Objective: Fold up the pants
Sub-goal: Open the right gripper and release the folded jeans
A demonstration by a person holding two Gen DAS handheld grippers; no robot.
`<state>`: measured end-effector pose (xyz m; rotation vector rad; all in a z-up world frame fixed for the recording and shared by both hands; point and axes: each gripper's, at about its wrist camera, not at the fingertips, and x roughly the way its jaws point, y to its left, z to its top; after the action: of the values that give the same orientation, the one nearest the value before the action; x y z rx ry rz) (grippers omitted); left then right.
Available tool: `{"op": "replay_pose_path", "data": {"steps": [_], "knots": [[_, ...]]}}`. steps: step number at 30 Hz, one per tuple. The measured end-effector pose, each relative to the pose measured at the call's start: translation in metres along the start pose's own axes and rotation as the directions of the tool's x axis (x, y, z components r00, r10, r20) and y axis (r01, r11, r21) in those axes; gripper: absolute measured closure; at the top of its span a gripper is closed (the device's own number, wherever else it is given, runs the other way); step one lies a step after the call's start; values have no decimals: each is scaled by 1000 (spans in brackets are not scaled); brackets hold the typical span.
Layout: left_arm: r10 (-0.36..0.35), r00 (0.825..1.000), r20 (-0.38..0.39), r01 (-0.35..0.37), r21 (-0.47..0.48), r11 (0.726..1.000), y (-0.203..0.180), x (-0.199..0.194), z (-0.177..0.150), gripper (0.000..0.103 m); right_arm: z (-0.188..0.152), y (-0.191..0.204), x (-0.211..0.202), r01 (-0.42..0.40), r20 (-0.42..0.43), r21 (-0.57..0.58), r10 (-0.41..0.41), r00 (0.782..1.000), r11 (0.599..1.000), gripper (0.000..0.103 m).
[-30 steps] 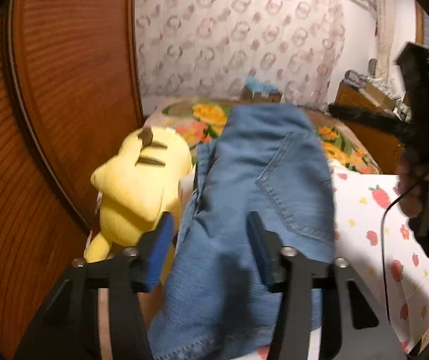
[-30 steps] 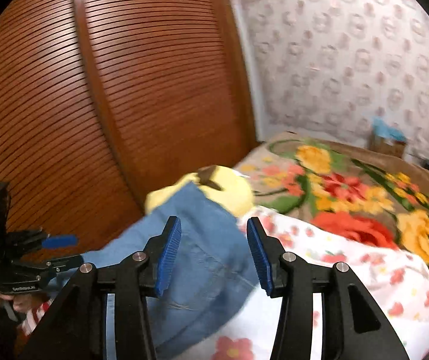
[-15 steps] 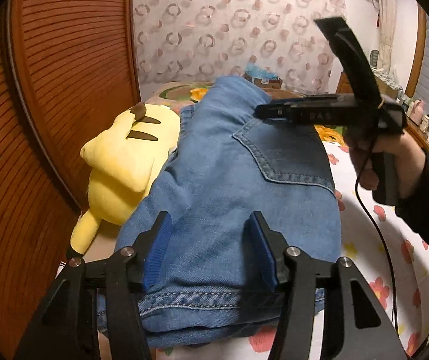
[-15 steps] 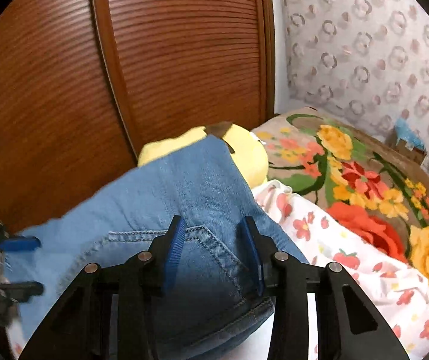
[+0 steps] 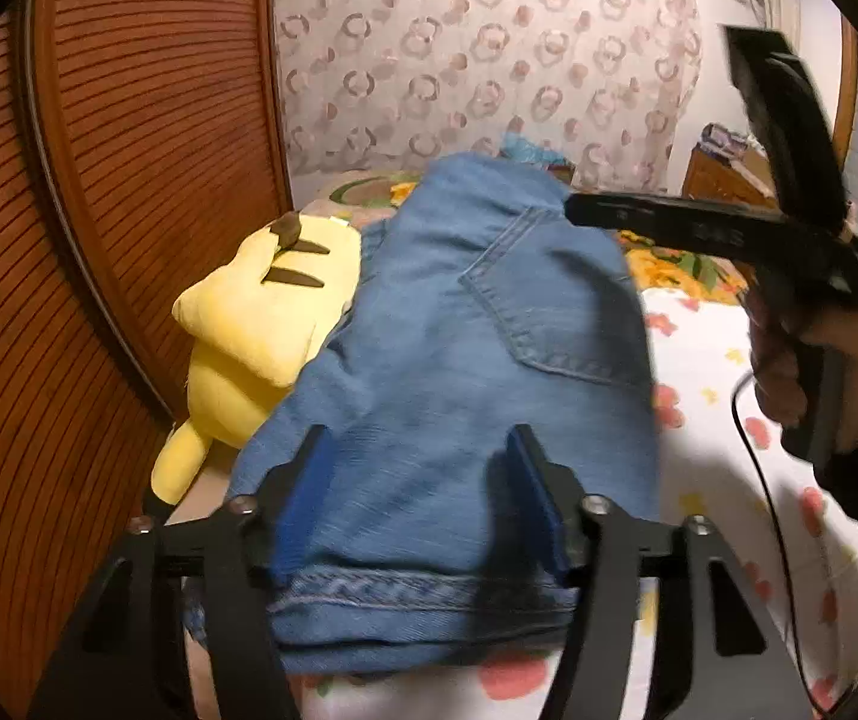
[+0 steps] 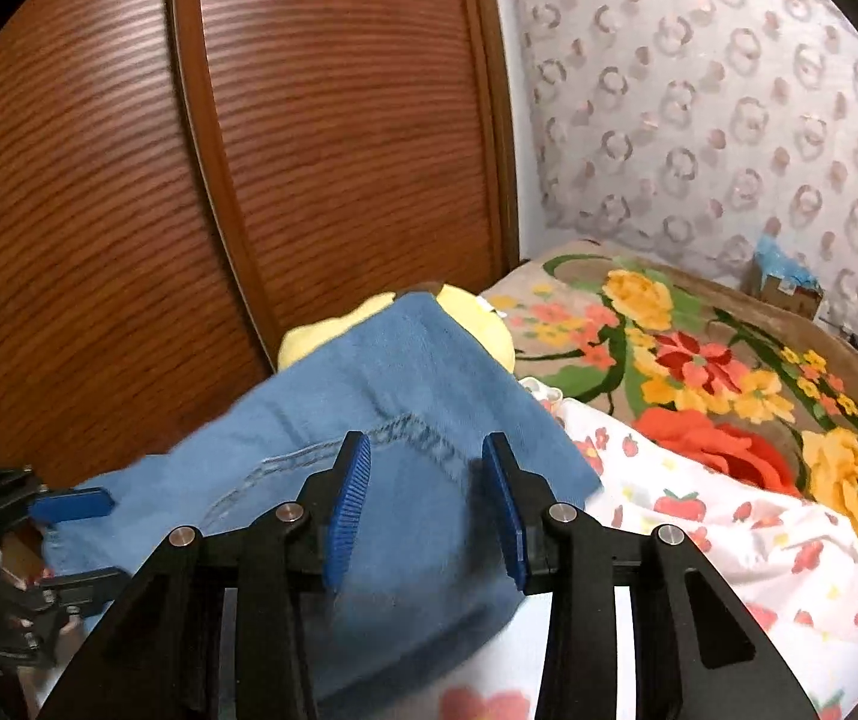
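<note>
The blue denim pants (image 5: 465,372) lie folded in a thick stack on the bed, back pocket up; they also show in the right wrist view (image 6: 369,456). My left gripper (image 5: 420,498) is open, its fingers astride the stack's near hem, just above it. My right gripper (image 6: 426,498) is open over the stack's right side. In the left wrist view the right gripper (image 5: 585,210) reaches over the far right corner of the pants, held by a hand. In the right wrist view the left gripper (image 6: 69,534) sits at the stack's left end.
A yellow plush toy (image 5: 261,324) lies against the pants' left side, by the brown ribbed wardrobe door (image 5: 99,210). A white strawberry-print sheet (image 5: 723,432) covers the bed to the right. A floral blanket (image 6: 699,360) and a small box (image 6: 783,288) lie farther back.
Both grippers have drawn back a little from the pants and the right one has lifted; the stack lies as it did half a second ago. A second ago the denim was still being laid over.
</note>
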<state>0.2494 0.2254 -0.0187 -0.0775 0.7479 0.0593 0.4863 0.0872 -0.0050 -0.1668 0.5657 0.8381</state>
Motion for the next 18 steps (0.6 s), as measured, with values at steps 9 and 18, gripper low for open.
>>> {"op": "replay_pose_path", "data": {"steps": [9,18], "knots": [[-14,993,113,12,19,1000,-31,-52,6,11,-30,23,-86,41,46,13,-42,998,999,63],[-54,974,218,40,70,997,-77,-109,2,0,-74,50,-213,127,115,52,-132,985,991,57]]}}
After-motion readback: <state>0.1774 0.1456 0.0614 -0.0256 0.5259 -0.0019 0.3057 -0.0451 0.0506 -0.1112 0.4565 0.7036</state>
